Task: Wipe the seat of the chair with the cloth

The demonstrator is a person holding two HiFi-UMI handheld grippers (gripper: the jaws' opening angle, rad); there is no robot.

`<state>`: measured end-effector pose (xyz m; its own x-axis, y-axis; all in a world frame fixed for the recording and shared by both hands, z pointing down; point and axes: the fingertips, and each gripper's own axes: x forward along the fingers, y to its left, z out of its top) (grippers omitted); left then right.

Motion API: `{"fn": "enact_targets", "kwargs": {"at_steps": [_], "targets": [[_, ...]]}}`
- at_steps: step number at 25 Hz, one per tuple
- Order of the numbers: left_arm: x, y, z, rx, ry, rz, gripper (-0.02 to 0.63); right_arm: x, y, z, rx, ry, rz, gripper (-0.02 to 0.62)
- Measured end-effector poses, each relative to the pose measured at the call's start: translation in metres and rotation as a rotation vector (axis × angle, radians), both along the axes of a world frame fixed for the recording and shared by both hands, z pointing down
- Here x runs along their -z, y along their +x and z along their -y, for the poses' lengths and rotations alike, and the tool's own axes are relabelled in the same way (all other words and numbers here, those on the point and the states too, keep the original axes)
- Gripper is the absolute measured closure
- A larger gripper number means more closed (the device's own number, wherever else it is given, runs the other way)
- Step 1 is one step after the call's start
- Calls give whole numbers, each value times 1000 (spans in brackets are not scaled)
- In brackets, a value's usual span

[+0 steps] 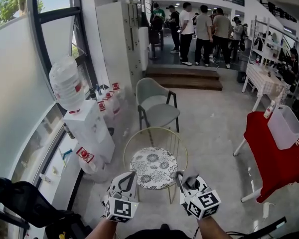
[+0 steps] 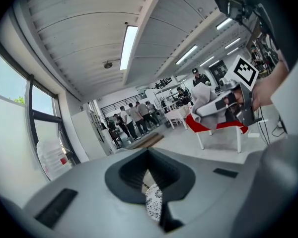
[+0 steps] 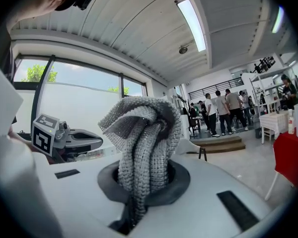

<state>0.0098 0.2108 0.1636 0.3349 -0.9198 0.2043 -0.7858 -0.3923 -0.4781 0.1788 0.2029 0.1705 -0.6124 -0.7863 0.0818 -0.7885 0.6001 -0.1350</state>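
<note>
The chair [image 1: 155,133] has a thin gold wire frame and a round seat cushion [image 1: 153,168] with a grey flower print; it stands just ahead of me. My left gripper [image 1: 124,182] hovers over the seat's near left edge, jaws shut with nothing held. Through the slit of the left gripper [image 2: 150,177] a sliver of the seat [image 2: 154,203] shows. My right gripper [image 1: 186,181] is at the seat's near right edge, shut on a bunched grey knitted cloth [image 1: 191,175]. In the right gripper view the cloth [image 3: 141,133] stands up from the right gripper [image 3: 144,182].
A water dispenser [image 1: 87,126] with a big bottle and spare bottles [image 1: 107,106] stand left by the window. A grey-green chair [image 1: 157,103] is behind the gold one. A red table [image 1: 274,156] bearing a clear bin [image 1: 285,126] is right. People [image 1: 199,29] stand beyond the steps [image 1: 184,76].
</note>
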Motion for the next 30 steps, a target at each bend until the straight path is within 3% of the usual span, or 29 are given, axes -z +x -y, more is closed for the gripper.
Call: {"fn": "enact_targets", "kwargs": {"at_steps": [5,15,30], "targets": [[-1,15,26,16,-8,20,603,-6,10,29,24,-14,-4,580],[-1,-4,83,23,-10,20,603,-7,-8,81,26,-27,-4,580],[-14,-77,172,-12,-7,22,603,-16,-80,161,-5,-43,-32,580]]}}
